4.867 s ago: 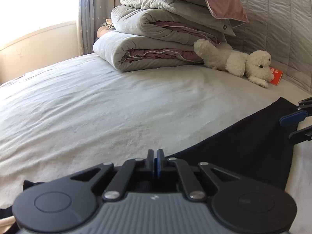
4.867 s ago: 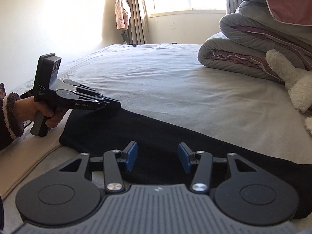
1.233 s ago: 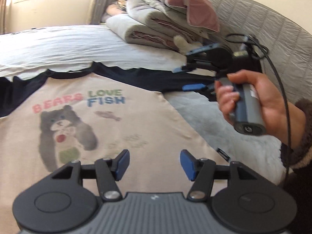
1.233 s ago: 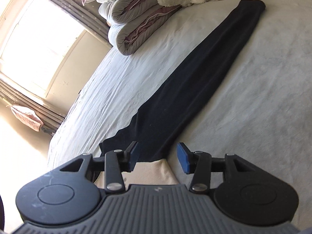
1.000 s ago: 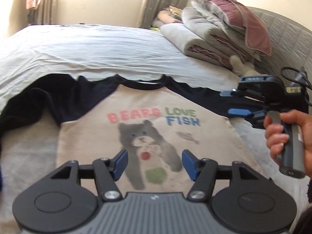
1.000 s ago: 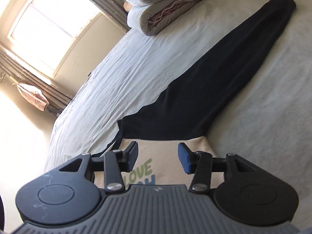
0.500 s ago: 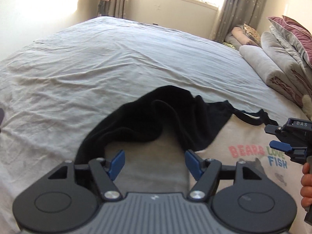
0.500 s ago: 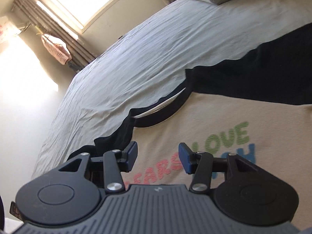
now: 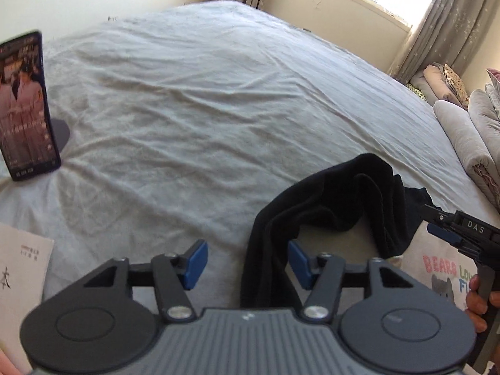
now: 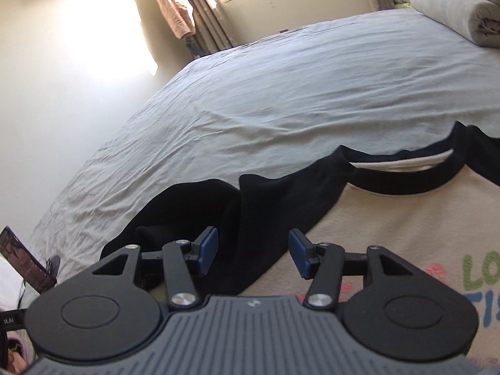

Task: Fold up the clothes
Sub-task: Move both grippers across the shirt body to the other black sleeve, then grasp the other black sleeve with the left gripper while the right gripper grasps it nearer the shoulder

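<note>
Showing sweatshirt (image 10: 406, 218) flat on bed (image 9: 203, 109), bunched black sleeve (image 9: 328, 193) at 1 o'clock. Left gripper (image 9: 247, 259) closing, right gripper (image 10: 253, 253) opening, both empty. Soft, light, limp; best pinched at cuff.

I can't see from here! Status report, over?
Left gripper closing, right gripper opening, both empty. Shirt flat, black sleeve bunched. Phone well aside.

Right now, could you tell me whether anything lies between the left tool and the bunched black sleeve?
Nothing visible does. The left tool hangs just over the black sleeve, its jaws closing with the sleeve's near end between them. The phone and paper sit well off to the side.
</note>
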Tool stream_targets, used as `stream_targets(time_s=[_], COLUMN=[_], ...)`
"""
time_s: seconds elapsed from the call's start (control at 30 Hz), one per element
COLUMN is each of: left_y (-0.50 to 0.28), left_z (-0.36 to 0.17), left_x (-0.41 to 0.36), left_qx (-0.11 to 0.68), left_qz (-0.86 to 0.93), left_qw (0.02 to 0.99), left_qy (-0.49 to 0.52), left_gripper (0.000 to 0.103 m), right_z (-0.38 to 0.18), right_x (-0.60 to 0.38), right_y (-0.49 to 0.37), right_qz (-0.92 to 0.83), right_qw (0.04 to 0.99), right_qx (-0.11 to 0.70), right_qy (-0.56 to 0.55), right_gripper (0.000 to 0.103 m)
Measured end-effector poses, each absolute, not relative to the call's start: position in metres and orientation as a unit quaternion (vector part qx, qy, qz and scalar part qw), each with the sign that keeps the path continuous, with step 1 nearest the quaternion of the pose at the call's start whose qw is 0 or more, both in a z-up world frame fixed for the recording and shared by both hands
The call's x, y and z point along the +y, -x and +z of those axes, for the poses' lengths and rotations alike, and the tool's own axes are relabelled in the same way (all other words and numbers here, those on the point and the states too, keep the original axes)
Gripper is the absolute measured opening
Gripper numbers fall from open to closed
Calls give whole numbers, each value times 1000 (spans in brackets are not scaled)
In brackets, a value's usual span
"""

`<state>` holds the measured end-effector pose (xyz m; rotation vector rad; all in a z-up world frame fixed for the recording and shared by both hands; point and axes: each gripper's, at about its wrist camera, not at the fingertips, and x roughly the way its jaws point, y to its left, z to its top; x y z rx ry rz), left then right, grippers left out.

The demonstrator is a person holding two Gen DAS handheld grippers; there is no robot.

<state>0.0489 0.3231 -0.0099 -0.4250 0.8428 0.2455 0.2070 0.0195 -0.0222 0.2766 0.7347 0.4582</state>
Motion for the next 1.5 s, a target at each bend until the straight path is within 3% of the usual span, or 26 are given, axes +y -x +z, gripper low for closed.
stream_targets(time_s=[0.1,0.17,0.2,0.23,0.47,0.67,0.73,0.87,1.0,1.07,1.3,1.4,1.5], left_y=[-47,-47,-48,-49,-55,-64,-65,-62,-52,-47,-56,-71,-84], left_z=[-15,-18,-19,-20,-10,5,8,10,7,4,-3,-5,-11], left_x=[321,319,317,314,316,325,326,335,354,364,345,321,300], left_qx=[427,439,445,449,414,295,261,275,291,298,327,322,312], left_qz=[102,98,100,103,217,311,333,333,347,350,284,239,207], left_qw=[877,874,873,873,883,903,906,902,889,882,898,915,927], left_qy=[195,183,174,161,44,-19,-25,3,70,105,81,53,8], left_gripper=[50,25,3,2,2,2,7,15,31,31,38,46,47], right_z=[-21,-22,-22,-22,-23,-20,-19,-15,-14,-16,-23,-24,-24], right_x=[31,36,39,41,53,68,74,83,84,83,71,61,49], right_y=[-207,-208,-208,-208,-210,-207,-209,-216,-231,-239,-268,-281,-290], right_qz=[239,247,251,254,272,298,308,318,318,314,310,319,334], right_qw=[899,898,897,897,895,892,892,894,897,896,883,870,872], right_qx=[350,349,349,348,347,338,331,314,298,297,312,332,329], right_qy=[-111,-104,-100,-96,-74,-34,-18,30,79,96,161,175,141], right_gripper=[57,57,57,57,58,58,58,58,58,58,58,58,58])
